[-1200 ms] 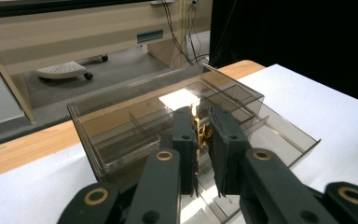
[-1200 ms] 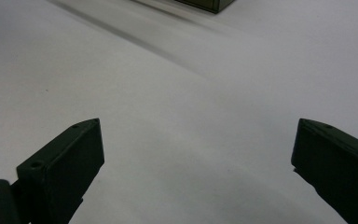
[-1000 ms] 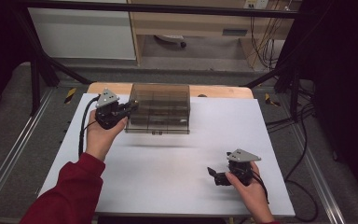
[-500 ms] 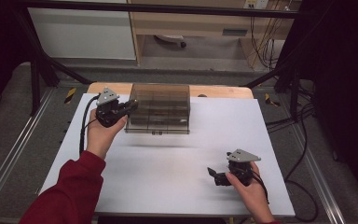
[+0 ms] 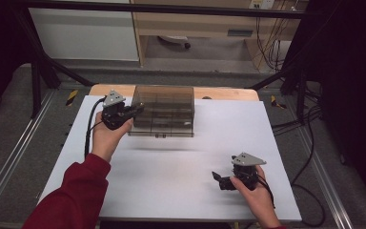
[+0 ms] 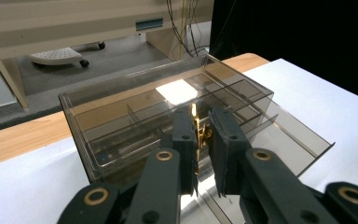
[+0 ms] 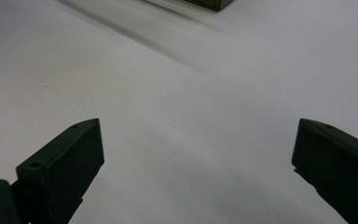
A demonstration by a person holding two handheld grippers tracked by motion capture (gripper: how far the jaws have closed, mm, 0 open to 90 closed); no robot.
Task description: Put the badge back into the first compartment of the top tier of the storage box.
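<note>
Starting at the left, the left gripper (image 5: 134,110) is held at the left end of the smoky clear box (image 5: 164,110), which sits at the far middle of the white table (image 5: 171,191), close to its wooden back edge; in the left gripper view its jaws stand nearly together with a small yellowish piece (image 6: 199,133) between them, over one of the box's compartments (image 6: 223,95), though whether the pads truly pinch it I cannot tell for certain; I judge they do. The box looks like thin, rigid plastic with upright dividers: light, stiff, slick and liable to skid or crack if squeezed hard; I would take it by a side wall or a corner, not by a divider. Further right, well apart from the box, the right gripper (image 5: 219,180) rests near the table's front edge, jaws spread wide over bare white surface, holding nothing.
</note>
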